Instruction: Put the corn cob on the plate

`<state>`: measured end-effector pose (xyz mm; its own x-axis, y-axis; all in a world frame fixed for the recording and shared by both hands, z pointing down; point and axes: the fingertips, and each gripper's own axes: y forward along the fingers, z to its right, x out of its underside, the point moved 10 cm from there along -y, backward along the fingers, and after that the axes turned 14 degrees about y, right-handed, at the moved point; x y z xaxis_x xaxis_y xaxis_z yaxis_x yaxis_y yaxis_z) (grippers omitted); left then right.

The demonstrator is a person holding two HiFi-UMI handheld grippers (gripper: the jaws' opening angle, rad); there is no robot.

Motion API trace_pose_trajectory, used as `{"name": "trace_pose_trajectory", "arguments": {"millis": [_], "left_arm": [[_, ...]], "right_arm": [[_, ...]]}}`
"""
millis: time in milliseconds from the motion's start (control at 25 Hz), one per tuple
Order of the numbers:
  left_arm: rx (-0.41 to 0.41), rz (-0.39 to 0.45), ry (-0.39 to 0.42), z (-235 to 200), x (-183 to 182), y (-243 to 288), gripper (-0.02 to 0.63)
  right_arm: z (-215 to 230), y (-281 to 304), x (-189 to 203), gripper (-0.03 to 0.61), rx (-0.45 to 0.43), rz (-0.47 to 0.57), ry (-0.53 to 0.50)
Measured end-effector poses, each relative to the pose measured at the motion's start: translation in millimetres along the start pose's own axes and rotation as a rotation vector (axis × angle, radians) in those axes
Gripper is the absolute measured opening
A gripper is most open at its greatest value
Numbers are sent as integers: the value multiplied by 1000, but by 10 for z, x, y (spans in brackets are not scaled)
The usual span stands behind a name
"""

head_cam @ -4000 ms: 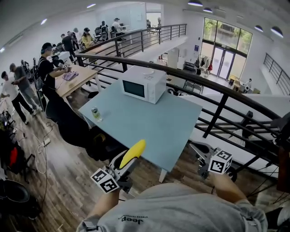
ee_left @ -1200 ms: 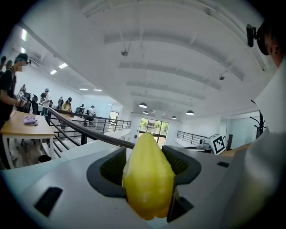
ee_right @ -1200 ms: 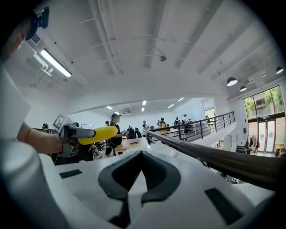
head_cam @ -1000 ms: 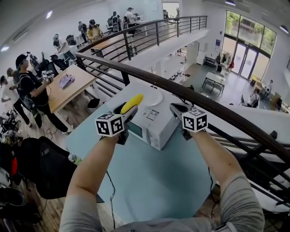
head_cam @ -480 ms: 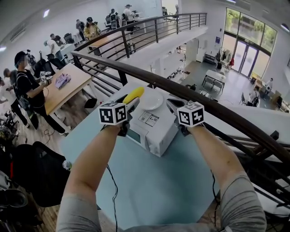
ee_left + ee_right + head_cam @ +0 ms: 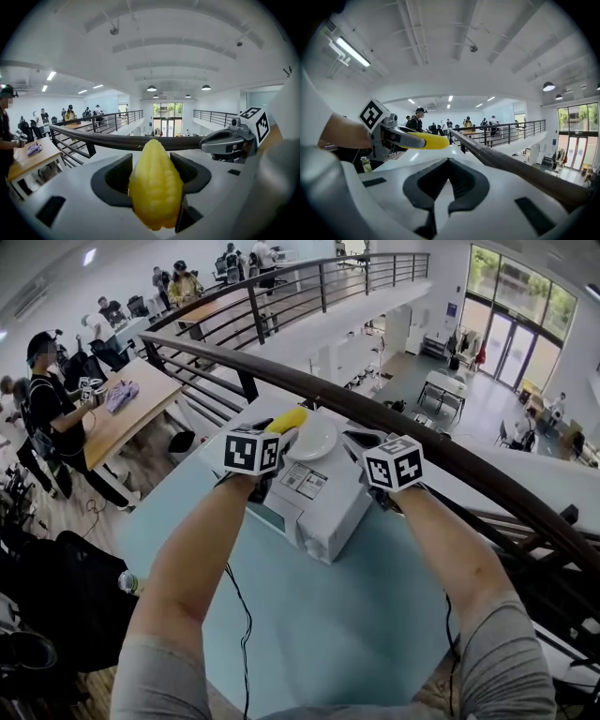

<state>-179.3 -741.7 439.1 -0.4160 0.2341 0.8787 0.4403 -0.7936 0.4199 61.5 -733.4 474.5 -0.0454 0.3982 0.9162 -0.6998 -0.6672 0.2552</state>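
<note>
The yellow corn cob (image 6: 288, 419) sticks out forward from my left gripper (image 6: 279, 430), which is shut on it. Its tip is at the left rim of the white plate (image 6: 317, 439), which lies on top of the white microwave (image 6: 323, 507). In the left gripper view the corn cob (image 6: 156, 187) fills the gap between the dark pads. My right gripper (image 6: 360, 442) hovers at the plate's right side, shut and holding nothing. In the right gripper view its jaws (image 6: 447, 180) meet, and beyond them the left gripper (image 6: 393, 138) shows with the corn cob (image 6: 426, 140).
The microwave stands on a pale blue table (image 6: 309, 624). A dark handrail (image 6: 450, 454) runs just behind it, with a drop to a lower floor beyond. A bottle (image 6: 127, 582) stands at the table's left edge. People work at a wooden desk (image 6: 122, 423) far left.
Both grippers have moved forward over the microwave toward the plate. The corn's tip has come from left of the microwave to the plate's left rim. Both grips are unchanged.
</note>
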Motion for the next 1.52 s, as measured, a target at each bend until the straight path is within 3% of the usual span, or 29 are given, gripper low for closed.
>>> {"name": "trace_pose_trajectory", "arguments": {"millis": [400, 680, 1080, 1240, 1520], "left_arm": [[14, -83, 59, 167, -138, 436, 265], [20, -122, 54, 165, -74, 577, 265], [42, -115, 66, 228, 12, 653, 265], [56, -150, 41, 220, 63, 683, 265], [65, -185, 64, 249, 70, 701, 265]], "right_arm": [[62, 33, -83, 15, -4, -24, -34], [96, 88, -99, 15, -7, -27, -40], [112, 143, -35, 15, -14, -40, -46], [108, 140, -49, 17, -12, -40, -50], [67, 138, -62, 15, -18, -43, -61]]}}
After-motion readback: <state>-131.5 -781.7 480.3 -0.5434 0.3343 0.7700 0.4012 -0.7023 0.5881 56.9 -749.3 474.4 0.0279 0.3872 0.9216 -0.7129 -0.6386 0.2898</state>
